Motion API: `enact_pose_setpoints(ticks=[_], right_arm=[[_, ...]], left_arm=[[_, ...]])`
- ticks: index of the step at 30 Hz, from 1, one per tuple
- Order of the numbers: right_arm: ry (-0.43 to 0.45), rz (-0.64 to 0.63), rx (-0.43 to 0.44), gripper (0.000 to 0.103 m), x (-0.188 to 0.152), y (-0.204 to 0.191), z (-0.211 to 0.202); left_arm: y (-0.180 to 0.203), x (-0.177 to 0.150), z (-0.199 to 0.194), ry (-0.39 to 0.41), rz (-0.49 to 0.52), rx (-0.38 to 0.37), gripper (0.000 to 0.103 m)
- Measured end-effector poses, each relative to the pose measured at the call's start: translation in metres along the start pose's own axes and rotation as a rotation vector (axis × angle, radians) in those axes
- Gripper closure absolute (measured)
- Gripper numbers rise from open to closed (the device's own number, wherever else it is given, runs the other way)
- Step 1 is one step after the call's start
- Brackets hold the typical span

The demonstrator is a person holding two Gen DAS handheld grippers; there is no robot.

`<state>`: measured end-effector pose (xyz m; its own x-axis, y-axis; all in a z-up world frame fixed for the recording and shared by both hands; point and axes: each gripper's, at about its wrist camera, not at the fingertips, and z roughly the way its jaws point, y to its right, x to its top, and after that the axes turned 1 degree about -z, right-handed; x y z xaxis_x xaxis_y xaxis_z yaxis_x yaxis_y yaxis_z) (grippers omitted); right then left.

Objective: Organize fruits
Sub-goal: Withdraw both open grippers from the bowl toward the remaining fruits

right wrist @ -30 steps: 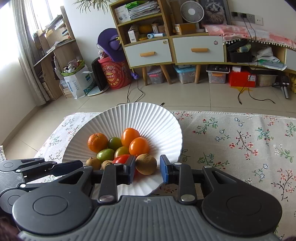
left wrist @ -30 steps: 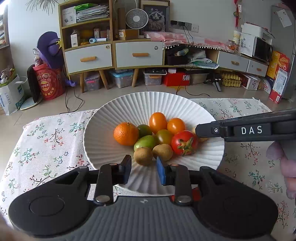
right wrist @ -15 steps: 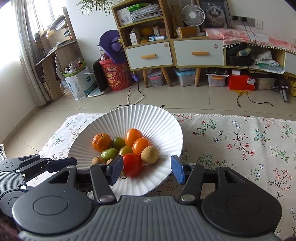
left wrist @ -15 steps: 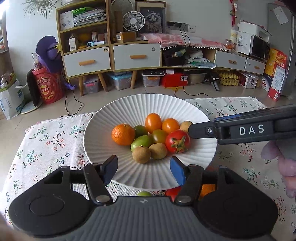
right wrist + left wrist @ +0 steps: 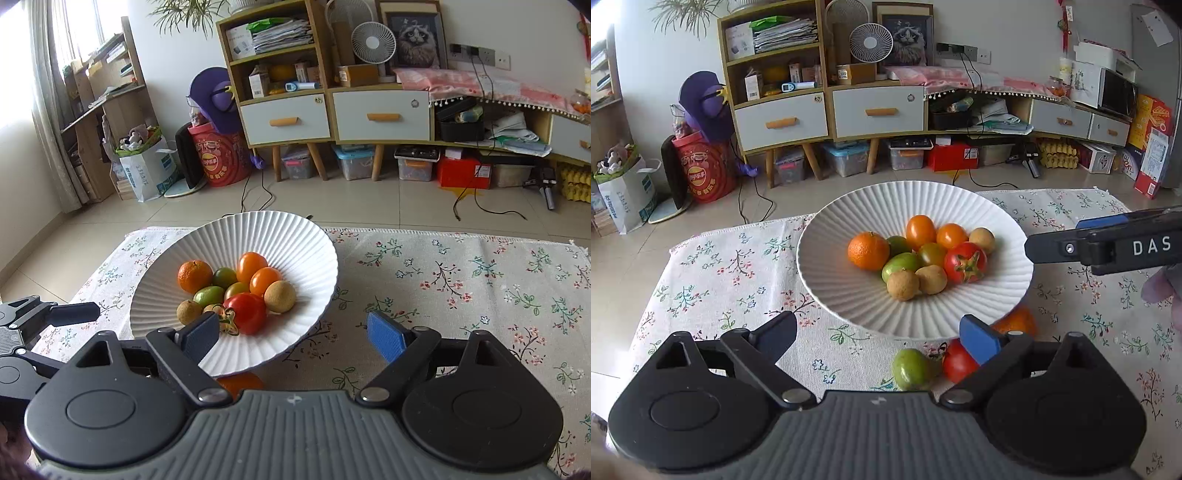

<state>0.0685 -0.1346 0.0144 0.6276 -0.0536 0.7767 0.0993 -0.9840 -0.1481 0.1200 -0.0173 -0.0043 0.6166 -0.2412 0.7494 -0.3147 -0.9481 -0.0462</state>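
floral tablecloth (image 5: 713,266) holds my white ribbed plate (image 5: 827,273) of fruit; both grippers, left (image 5: 882,332) and right (image 5: 295,332), just opened empty, so i'd scoop the near green fruit (image 5: 911,368) gently.

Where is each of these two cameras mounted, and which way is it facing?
Left wrist view: sits on the left tool, looking forward and down at the white ribbed plate of fruit; its open fingers and the right tool show.
Right wrist view: sits on the right tool, facing the plate from the other side; its open fingers and the left tool show.
Both share the plate and the floral tablecloth.
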Motion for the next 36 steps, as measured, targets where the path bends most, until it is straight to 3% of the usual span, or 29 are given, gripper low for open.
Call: enact_pose_setpoints(ticks=[10, 17, 30, 36], right_arm=[[-0.023, -0.027, -0.023, 0.003, -0.016, 0.001, -0.013], [-0.051, -0.059, -0.030, 0.001, -0.027, 0.004, -0.015], [-0.122, -0.122, -0.039, 0.001, -0.054, 0.001, -0.007], [-0.140, -0.143, -0.055, 0.001, -0.060, -0.001, 0.000]], left_arm=[[-0.003, -0.021, -0.011, -0.082, 0.008, -0.030, 0.008], [0.002, -0.036, -0.014, -0.130, -0.003, -0.046, 0.008], [0.034, -0.064, -0.007, -0.095, 0.047, -0.069, 0.008], [0.039, -0.069, -0.010, -0.052, 0.014, -0.076, 0.008]])
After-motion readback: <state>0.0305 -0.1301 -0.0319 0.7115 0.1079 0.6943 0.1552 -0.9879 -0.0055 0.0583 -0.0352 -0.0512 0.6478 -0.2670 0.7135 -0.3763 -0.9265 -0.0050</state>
